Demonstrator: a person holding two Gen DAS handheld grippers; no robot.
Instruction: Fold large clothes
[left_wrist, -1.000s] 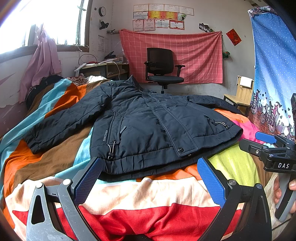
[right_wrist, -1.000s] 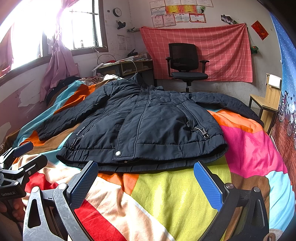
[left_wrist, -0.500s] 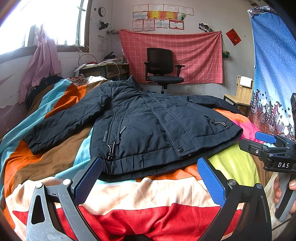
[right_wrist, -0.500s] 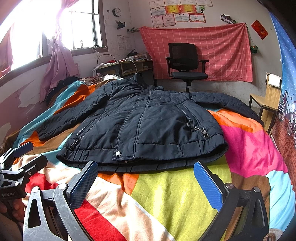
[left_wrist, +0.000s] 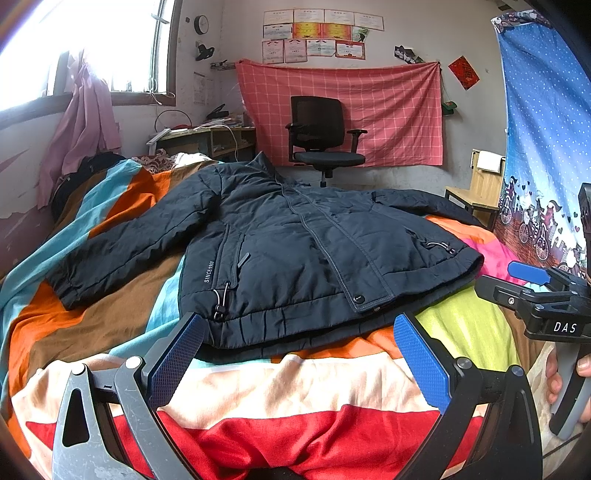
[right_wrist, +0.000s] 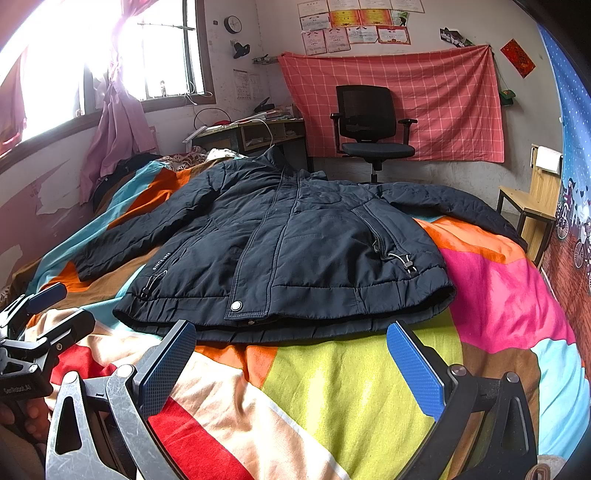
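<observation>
both claws spread wide, empty

left gripper (left_wrist: 295, 354) and right gripper (right_wrist: 291, 354) hover just short of the jacket (left_wrist: 295, 251) hem, jaws apart. jacket lies flat, front up, unfolded, on the striped blanket (right_wrist: 351, 387).

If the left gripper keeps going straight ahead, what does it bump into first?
Probably the bottom hem of the dark jacket, spread flat on the striped blanket. The open left gripper points right at it; depth is hard to judge.

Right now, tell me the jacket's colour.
Dark navy jacket, plain; clearest in the right wrist view.
</observation>
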